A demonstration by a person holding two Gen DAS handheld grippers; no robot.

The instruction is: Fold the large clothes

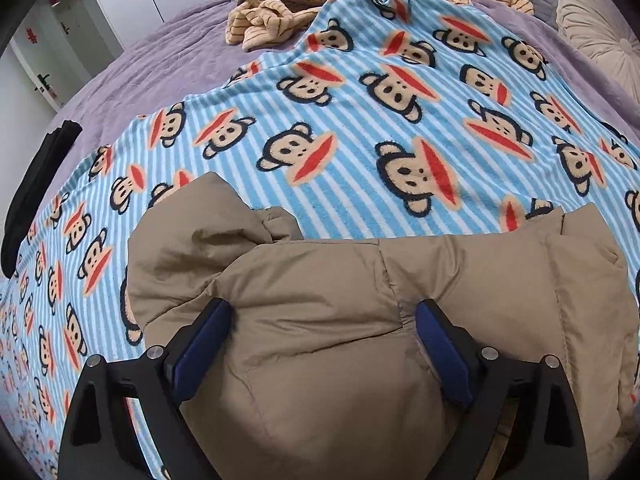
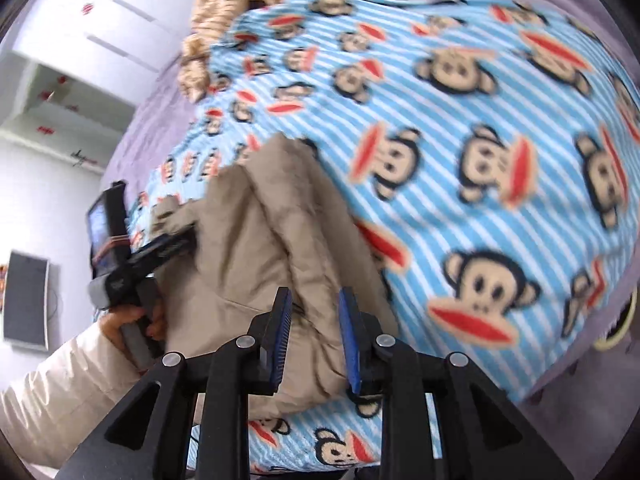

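A tan padded jacket lies bunched on a blue striped monkey blanket, at the near edge in the left wrist view. My left gripper stands wide open right over it, one blue pad on each side of a puffy bulge, and grips nothing. The right wrist view is blurred. In it my right gripper has its jaws narrow, shut on a raised fold of the jacket. The left gripper also shows at the jacket's far-left edge, held by a person's hand.
The blanket covers a purple bedspread. A crumpled yellow striped garment lies at the far side, a black cloth at the left edge and a round cream cushion at the far right. White cupboards stand beyond the bed.
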